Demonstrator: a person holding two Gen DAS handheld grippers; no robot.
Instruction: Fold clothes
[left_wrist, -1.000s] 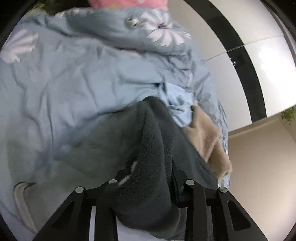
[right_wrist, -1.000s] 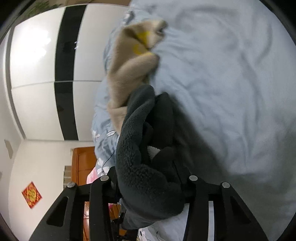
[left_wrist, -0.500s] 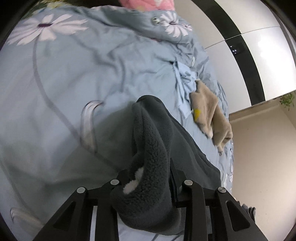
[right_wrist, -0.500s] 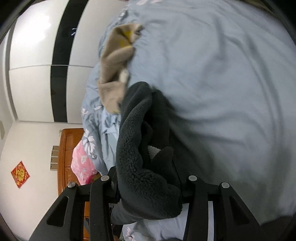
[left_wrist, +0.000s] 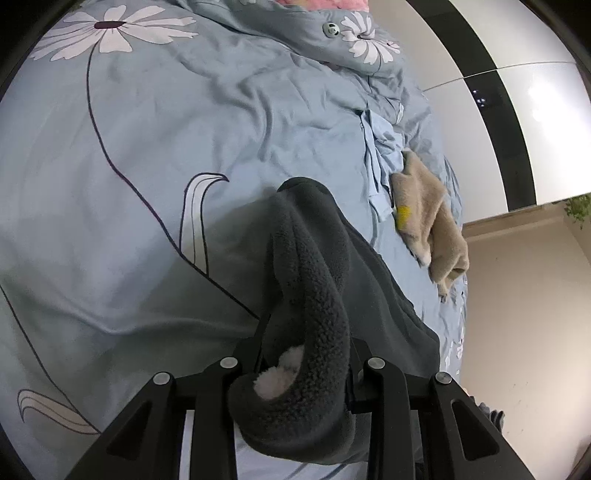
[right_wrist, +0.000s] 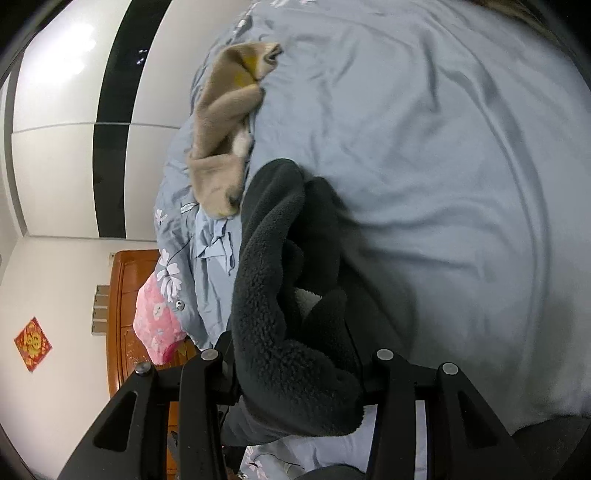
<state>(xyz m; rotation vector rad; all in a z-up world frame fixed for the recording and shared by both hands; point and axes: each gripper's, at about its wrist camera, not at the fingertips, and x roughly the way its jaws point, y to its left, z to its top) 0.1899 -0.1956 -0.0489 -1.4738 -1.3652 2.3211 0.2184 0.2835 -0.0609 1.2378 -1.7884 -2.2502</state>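
Both grippers, left (left_wrist: 304, 354) and right (right_wrist: 295, 354), pinch a dark fleece garment (left_wrist: 314, 280) over the bed (left_wrist: 129, 184). Only the right view shows a wooden headboard (right_wrist: 127, 295).

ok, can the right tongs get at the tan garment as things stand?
Probably not: the right tongs are shut on the dark fleece, which bunches between them and the tan garment. That garment lies uncovered on the bedspread, so letting go first should open the way.
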